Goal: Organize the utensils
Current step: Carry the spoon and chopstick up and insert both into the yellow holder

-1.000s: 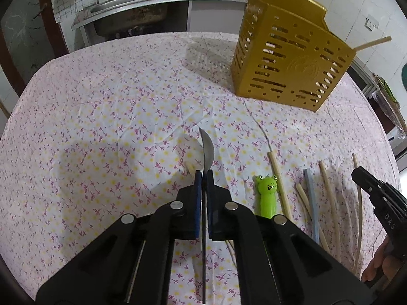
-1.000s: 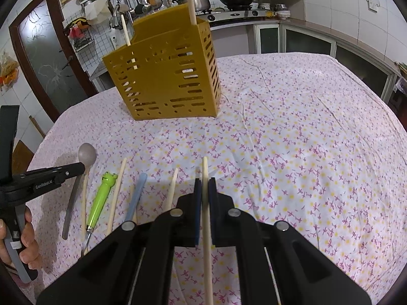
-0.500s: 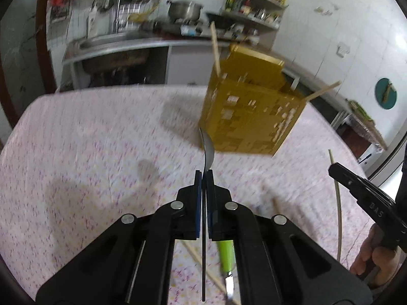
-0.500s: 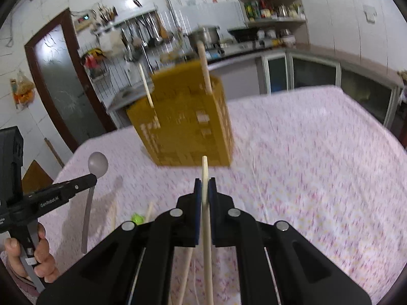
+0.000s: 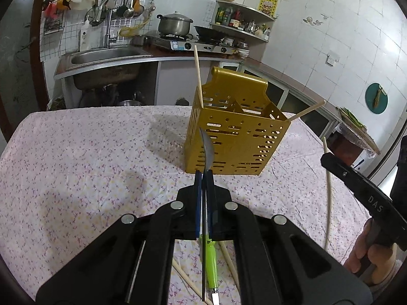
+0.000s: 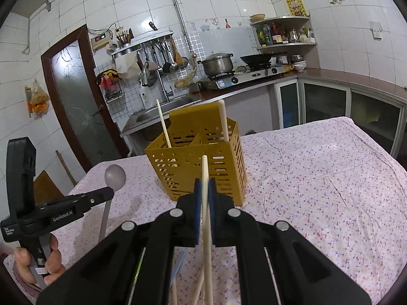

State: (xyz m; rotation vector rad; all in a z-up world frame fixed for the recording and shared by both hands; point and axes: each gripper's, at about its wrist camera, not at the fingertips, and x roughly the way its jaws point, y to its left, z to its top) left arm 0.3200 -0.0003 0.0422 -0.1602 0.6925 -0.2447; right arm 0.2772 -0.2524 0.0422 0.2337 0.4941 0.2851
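My left gripper (image 5: 204,175) is shut on a metal spoon (image 5: 207,150), held above the table with its bowl pointing at the yellow slotted utensil holder (image 5: 236,139). My right gripper (image 6: 204,185) is shut on a pale wooden chopstick (image 6: 205,170), also raised and aimed at the holder (image 6: 203,170). Two chopsticks (image 6: 162,124) stand in the holder. The left gripper and its spoon (image 6: 115,176) show at the left of the right wrist view. A green frog-handled utensil (image 5: 211,256) and loose chopsticks (image 5: 229,256) lie on the cloth below.
The table has a pink floral cloth (image 5: 89,157). A sink (image 5: 101,58) and a stove with a pot (image 5: 175,24) stand behind the table. Cabinets (image 6: 328,104) run along the right wall.
Both grippers have risen from the table and tilted up with the spoon and the chopstick. The holder now appears straight ahead and nearer; the loose utensils have dropped below the fingers.
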